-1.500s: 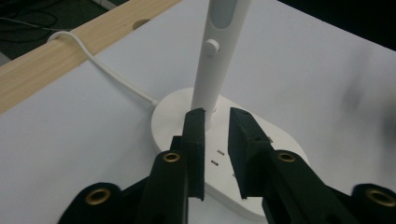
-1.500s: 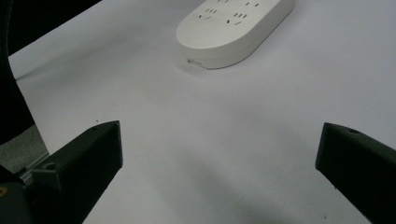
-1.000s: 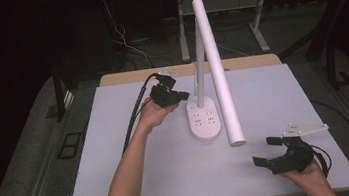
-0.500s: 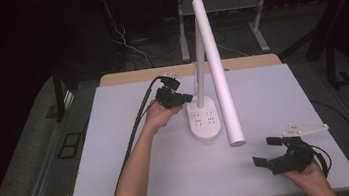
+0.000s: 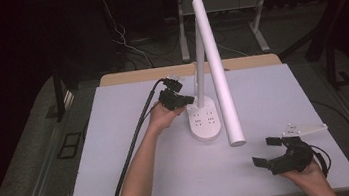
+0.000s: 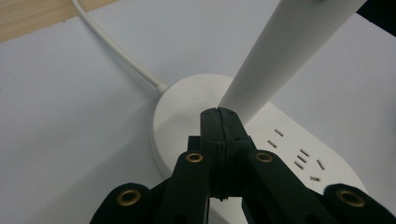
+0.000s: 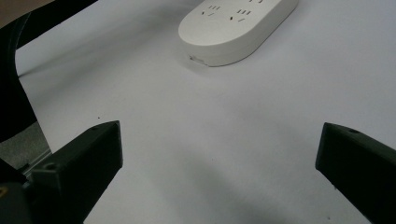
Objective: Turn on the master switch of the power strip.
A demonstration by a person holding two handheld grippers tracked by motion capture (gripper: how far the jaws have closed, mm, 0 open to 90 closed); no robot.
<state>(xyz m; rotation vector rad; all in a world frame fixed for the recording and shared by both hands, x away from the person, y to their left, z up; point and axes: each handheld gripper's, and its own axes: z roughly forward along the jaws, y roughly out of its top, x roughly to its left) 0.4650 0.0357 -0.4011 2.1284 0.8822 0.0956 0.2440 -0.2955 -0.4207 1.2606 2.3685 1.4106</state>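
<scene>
I count one lamp on the tabletop, a single white piece with one oval base, one upright post and one long tube head. One white cord leaves the back of that base. On top of the base I count two groups of socket slots, side by side. I hold two tongs: my left tongs at the base's left edge, my right tongs well apart, toward the near right of the base.

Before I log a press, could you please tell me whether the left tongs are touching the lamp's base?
Cannot tell. In the left gripper view the shut left tongs overlap the lamp base beside the stem, hiding any gap or contact.
</scene>
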